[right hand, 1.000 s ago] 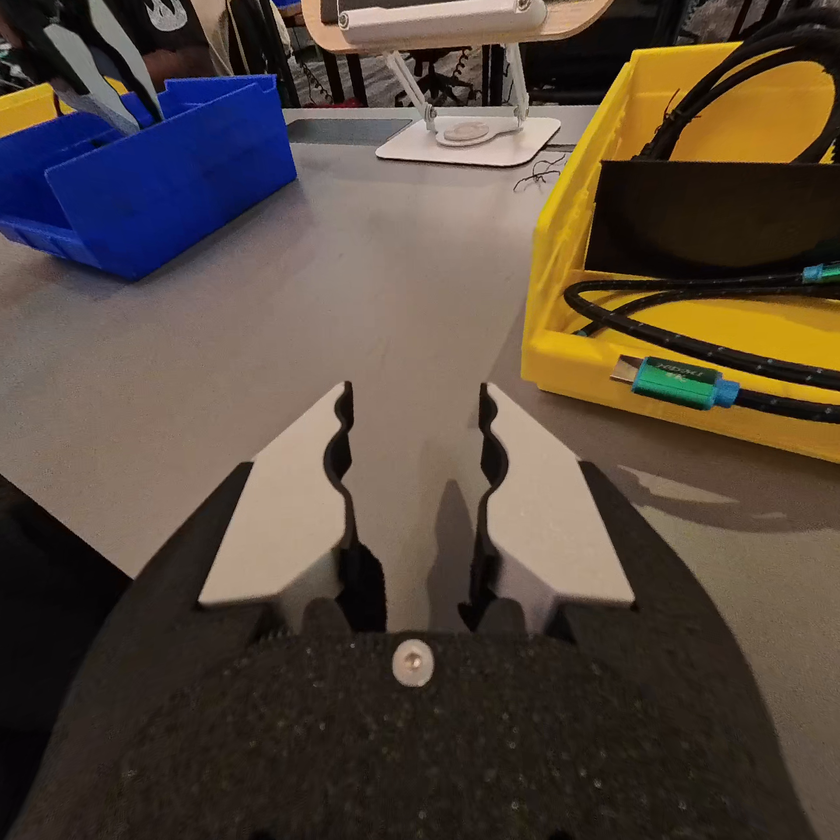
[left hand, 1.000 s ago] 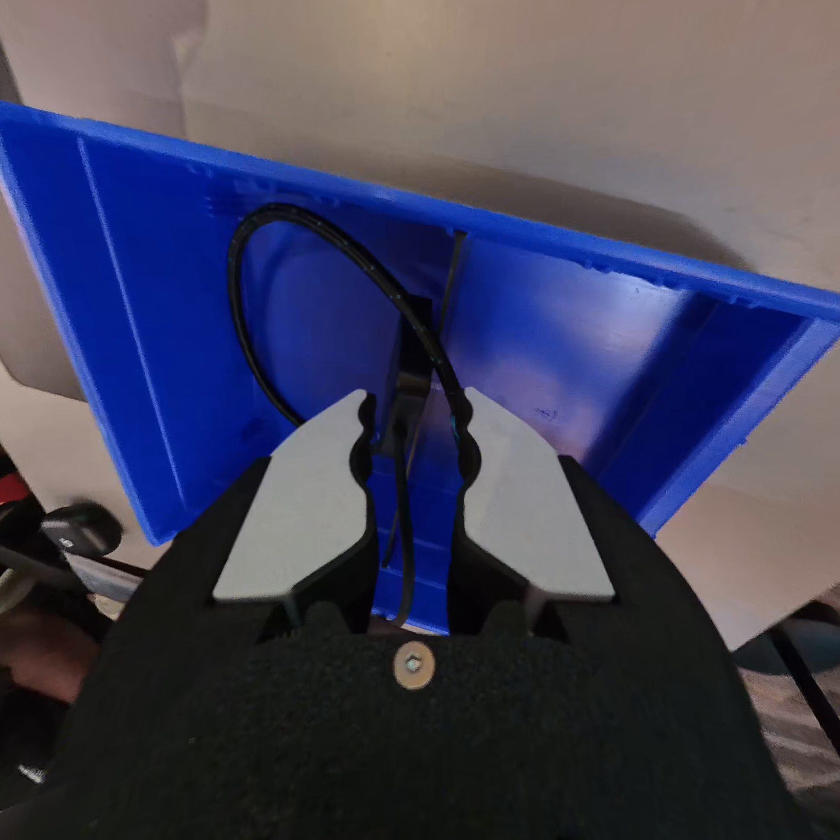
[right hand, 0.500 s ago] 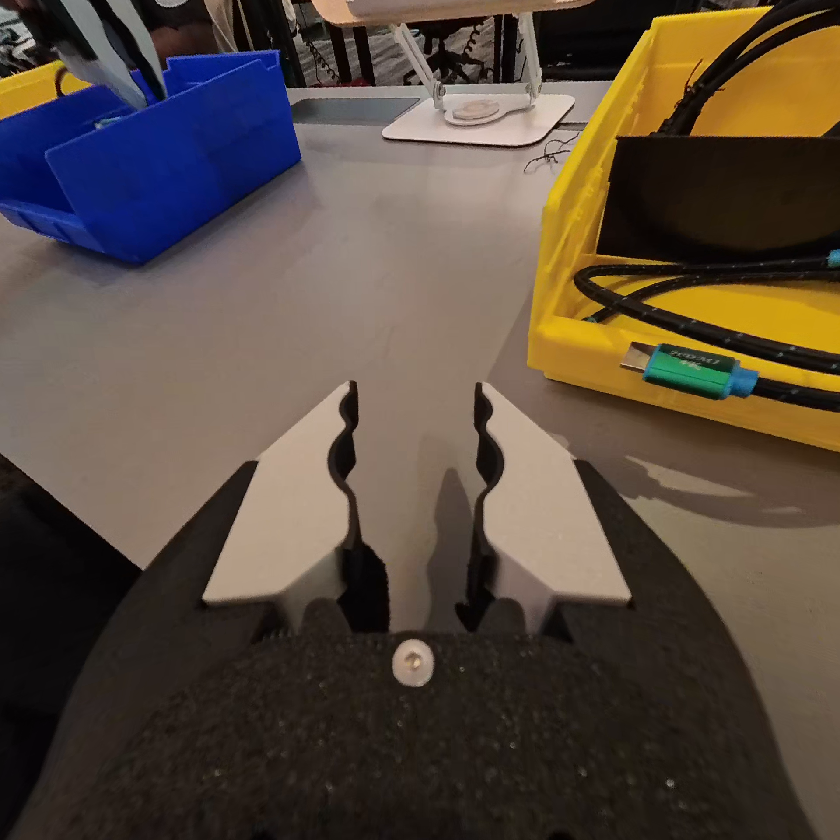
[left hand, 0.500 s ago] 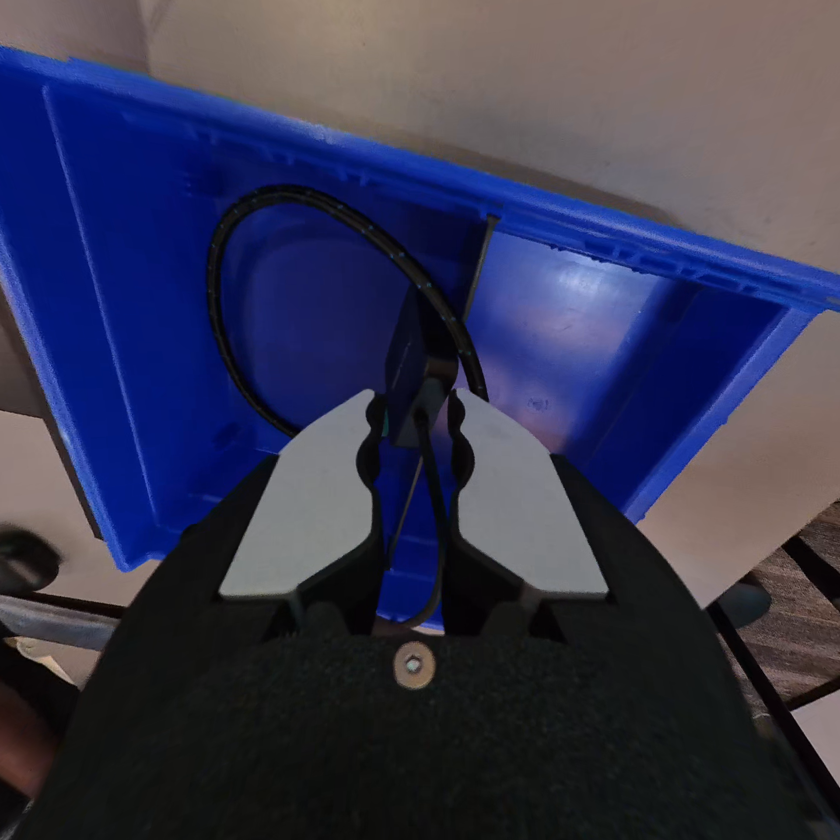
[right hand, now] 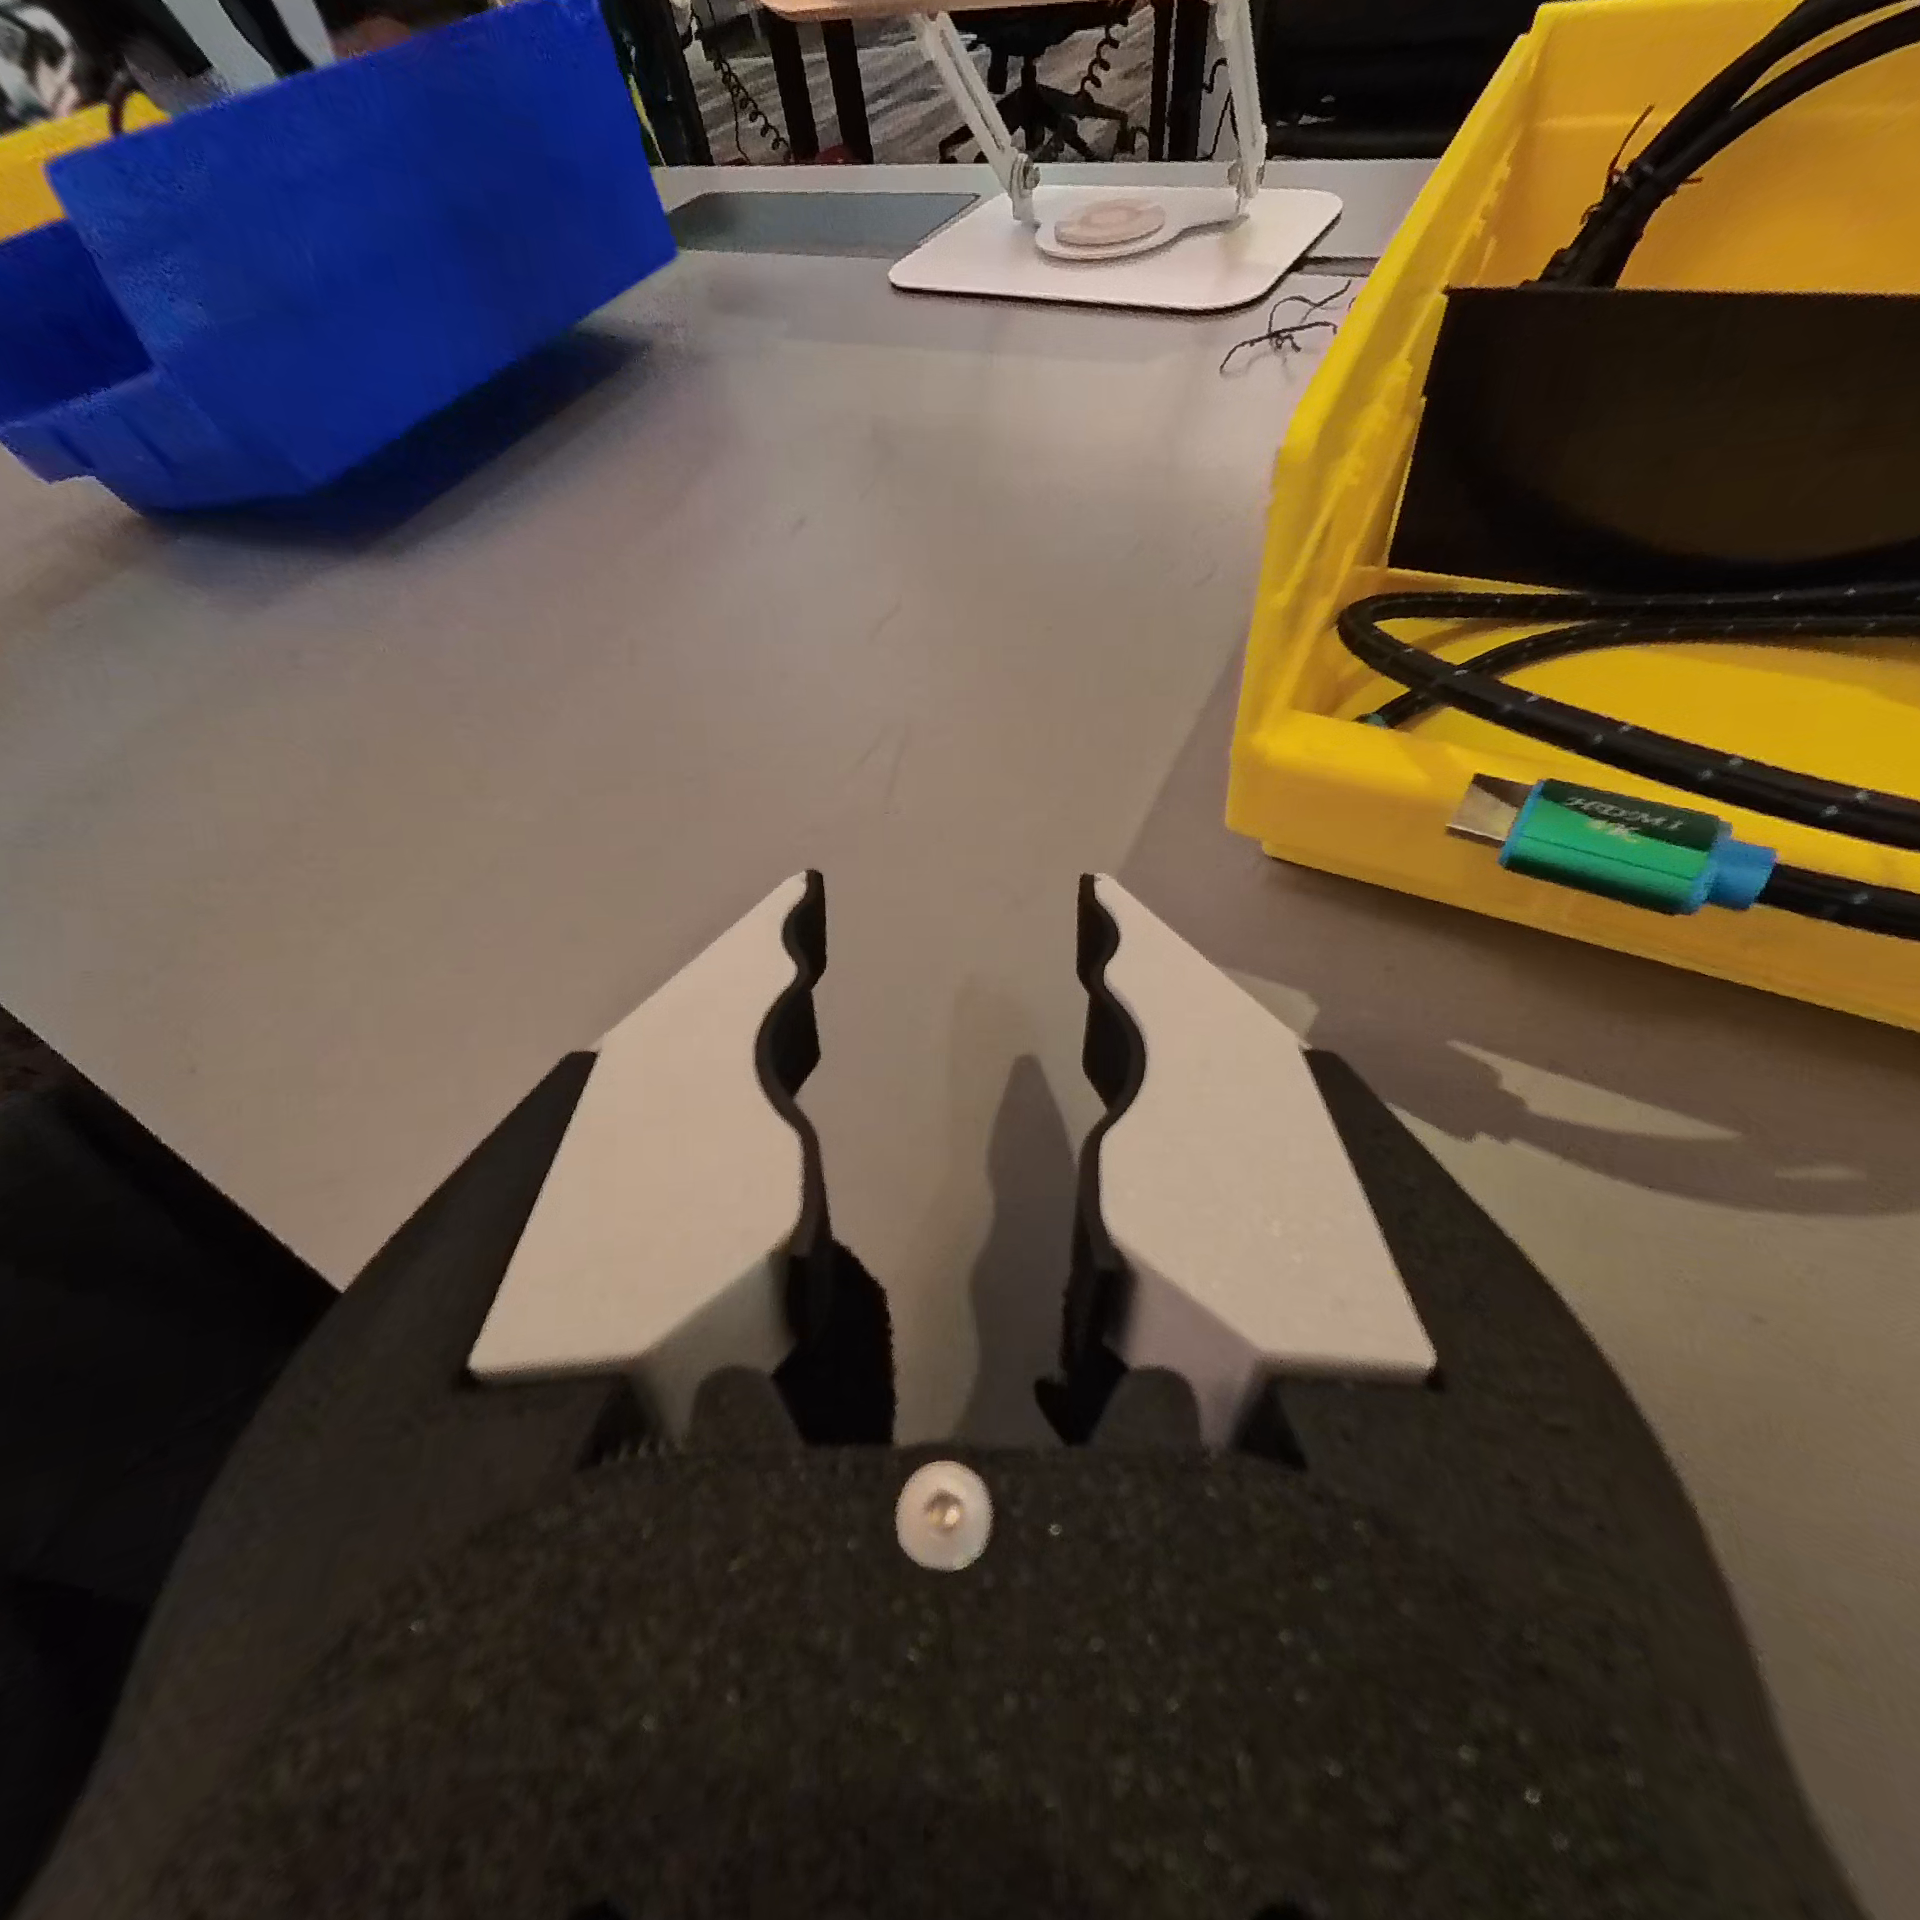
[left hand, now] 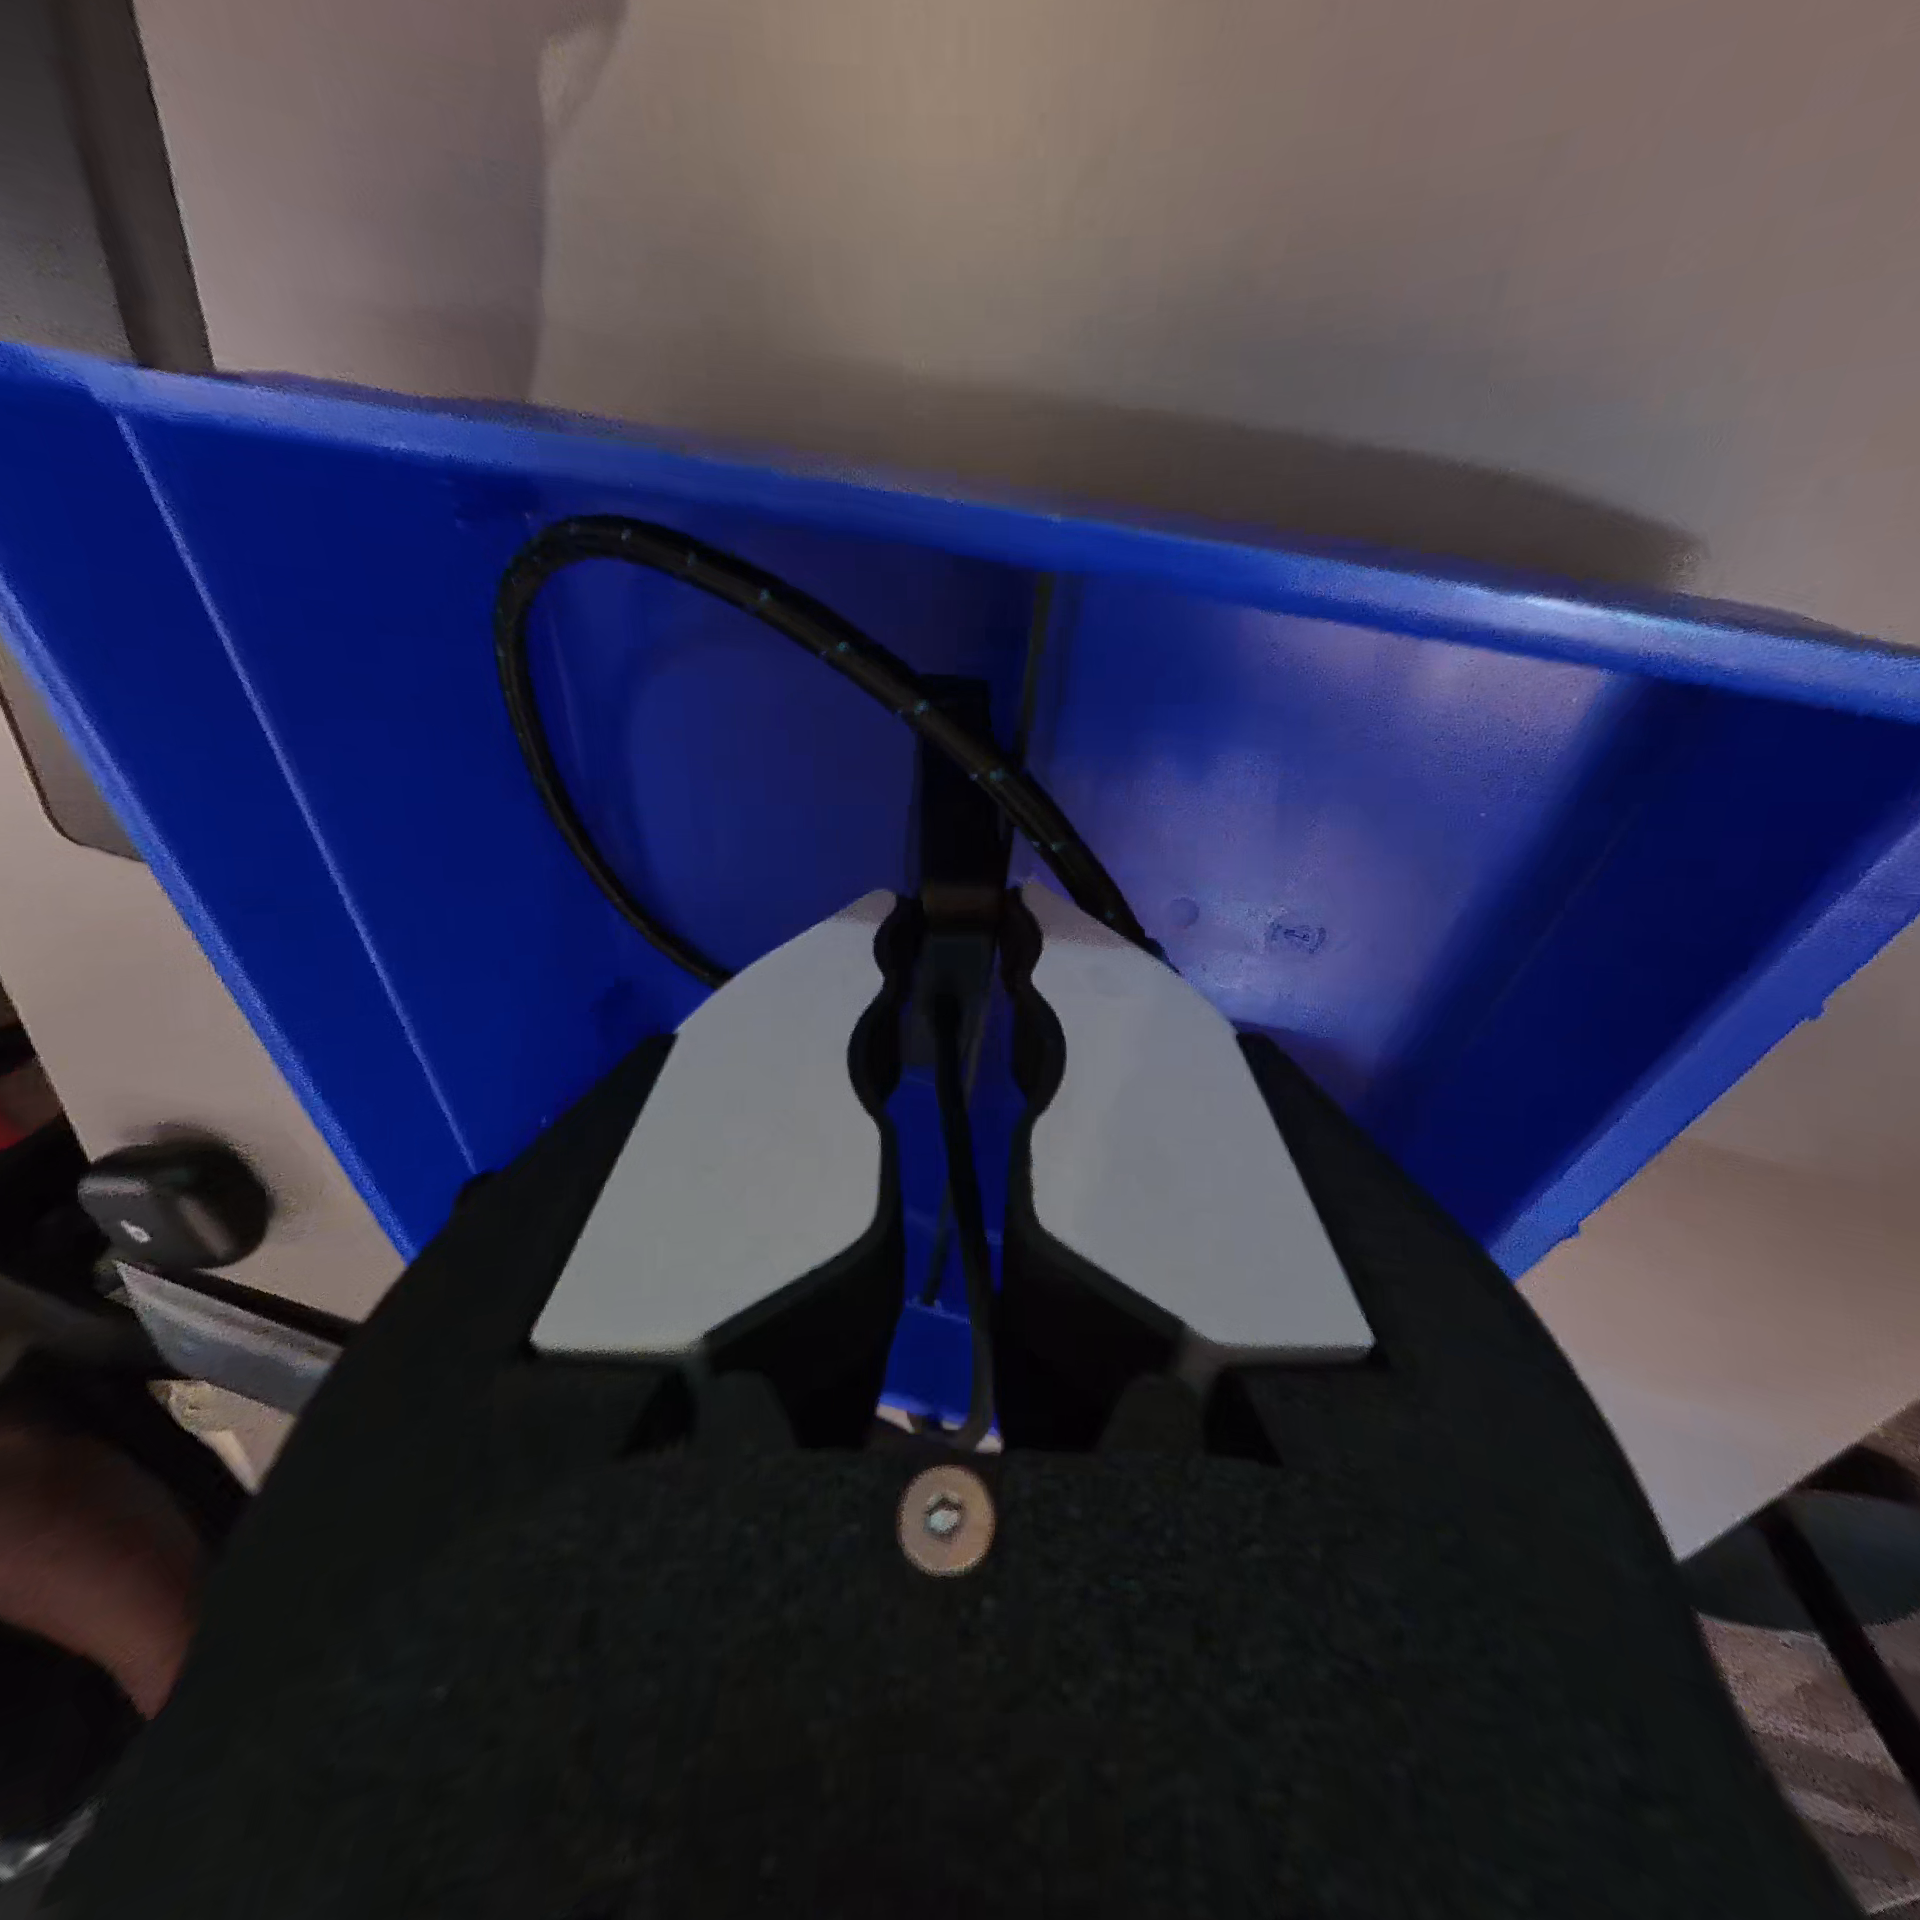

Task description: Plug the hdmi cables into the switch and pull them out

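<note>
In the left wrist view my left gripper (left hand: 954, 914) is shut on a small black switch box (left hand: 958, 821), held edge-on over the floor of a blue bin (left hand: 312, 790). A black braided cable (left hand: 665, 566) loops from the switch across the bin, and thin black leads hang down between the fingers. In the right wrist view my right gripper (right hand: 945, 883) is open and empty above the grey table (right hand: 727, 644). A green and blue HDMI plug (right hand: 1600, 844) on a black braided cable (right hand: 1558, 717) lies on the front lip of a yellow bin (right hand: 1340, 582) to its right.
The blue bin (right hand: 343, 301) stands at the table's far left in the right wrist view. A white stand base (right hand: 1122, 234) sits at the back. A black divider (right hand: 1662, 426) and more coiled cable (right hand: 1714, 114) fill the yellow bin. A hand (left hand: 83, 1558) shows at lower left. The left gripper's tips are roughly 50 cm from the right gripper's.
My left gripper has closed on the switch box in the blue bin. The right gripper has drifted forward and slightly left, staying open; the left gripper no longer shows above the blue bin.
</note>
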